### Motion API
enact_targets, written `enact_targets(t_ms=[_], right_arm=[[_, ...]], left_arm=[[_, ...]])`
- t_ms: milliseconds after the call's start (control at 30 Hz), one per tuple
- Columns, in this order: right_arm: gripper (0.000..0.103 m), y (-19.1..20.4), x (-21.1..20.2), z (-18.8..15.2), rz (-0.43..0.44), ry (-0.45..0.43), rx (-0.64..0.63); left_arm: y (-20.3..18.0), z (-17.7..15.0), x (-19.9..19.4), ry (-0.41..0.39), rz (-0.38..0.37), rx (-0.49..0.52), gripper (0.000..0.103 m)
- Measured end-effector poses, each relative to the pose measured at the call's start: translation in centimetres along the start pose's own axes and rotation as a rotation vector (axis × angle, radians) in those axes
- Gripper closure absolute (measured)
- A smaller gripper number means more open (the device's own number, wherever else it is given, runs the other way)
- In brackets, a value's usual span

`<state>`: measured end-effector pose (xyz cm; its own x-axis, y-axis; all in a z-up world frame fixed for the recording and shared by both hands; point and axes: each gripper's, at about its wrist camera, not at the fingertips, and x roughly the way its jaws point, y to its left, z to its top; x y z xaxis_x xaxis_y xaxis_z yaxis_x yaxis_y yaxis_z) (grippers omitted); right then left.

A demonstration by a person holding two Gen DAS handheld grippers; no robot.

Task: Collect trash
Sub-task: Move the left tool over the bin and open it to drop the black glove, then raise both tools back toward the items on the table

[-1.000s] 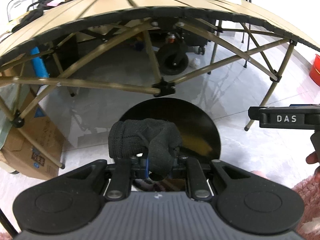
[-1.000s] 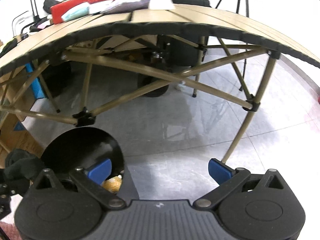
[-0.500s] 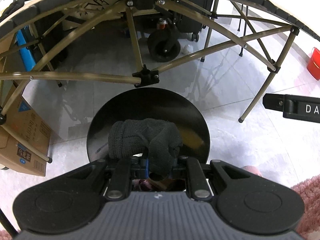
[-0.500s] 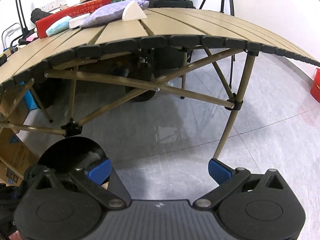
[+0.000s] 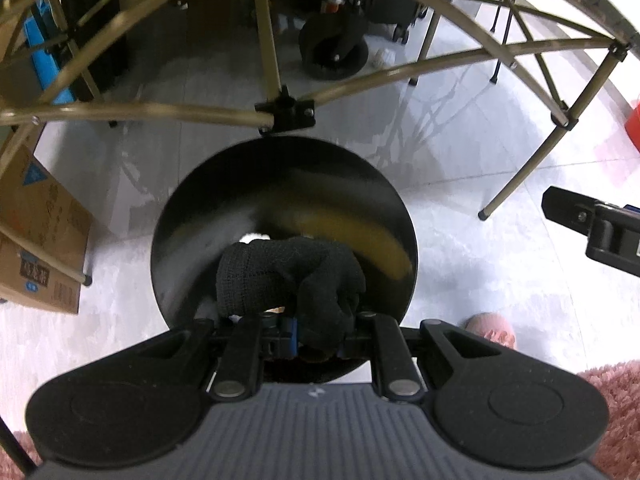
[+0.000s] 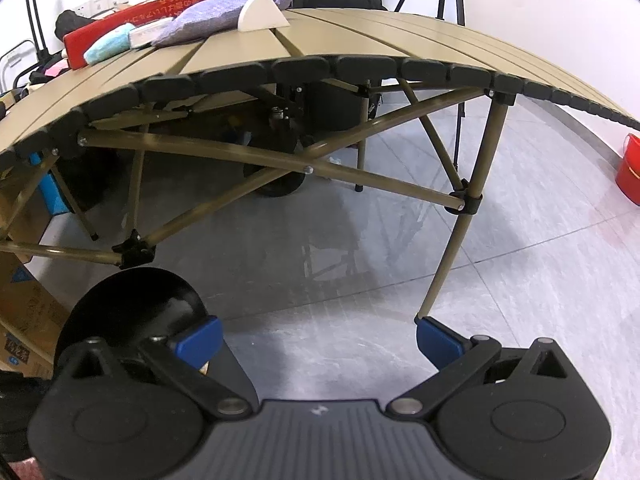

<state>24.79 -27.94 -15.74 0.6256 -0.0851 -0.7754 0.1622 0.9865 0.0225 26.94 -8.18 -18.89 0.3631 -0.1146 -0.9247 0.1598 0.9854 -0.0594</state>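
left gripper [image 5: 316,336]: clamped on black glove [image 5: 288,280] | over black bin [image 5: 192,216]

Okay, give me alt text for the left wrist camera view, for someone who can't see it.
The left gripper, jaws shut on a black knit glove, hangs over the open mouth of a black round bin standing on a pale tiled floor. Behind the bin are the crossed legs of a folding table.

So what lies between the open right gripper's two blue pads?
Nothing is held there: the right wrist view shows only bare grey tiled floor between the right gripper's pads; the round black bin sits off to the left.
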Motion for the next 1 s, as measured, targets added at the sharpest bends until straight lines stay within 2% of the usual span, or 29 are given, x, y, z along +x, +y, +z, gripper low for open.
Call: enact_targets(t_ms=[267,500,567,633,700,800,1000], right_arm=[[0.000,-0.1,0.3,-0.1,-0.006,0.006,0.002],[0.000,-0.1,0.3,-0.1,-0.006,0.005,0.001],[0.000,-0.1,0.3,-0.1,-0.006,0.006,0.000],[0.000,-0.1,0.3,-0.1,-0.007,0.007,-0.001],[0.000,-0.1,0.3,-0.1,-0.007,0.006,-0.001],[0.000,0.0,0.3,-0.1,-0.007,0.007,-0.001],[0.000,0.0,0.3,-0.1,-0.007,0.007,-0.001]], left_arm=[[0.1,0.2,1.4,0.068,0.000,-0.038,0.087],[0.3,0.2,1.4,0.079,0.001,-0.045,0.084],[0.4,0.3,1.4,0.086,0.006,-0.050,0.066],[0.6,0.5,1.4,0.090,0.015,-0.072,0.023],[0.9,0.7,1.1,0.084,0.035,-0.090,0.010],[1.2,0.8,0.9,0.084,0.050,-0.099,0.003],[1.6,0.7,1.1,0.115,0.056,-0.110,0.002]])
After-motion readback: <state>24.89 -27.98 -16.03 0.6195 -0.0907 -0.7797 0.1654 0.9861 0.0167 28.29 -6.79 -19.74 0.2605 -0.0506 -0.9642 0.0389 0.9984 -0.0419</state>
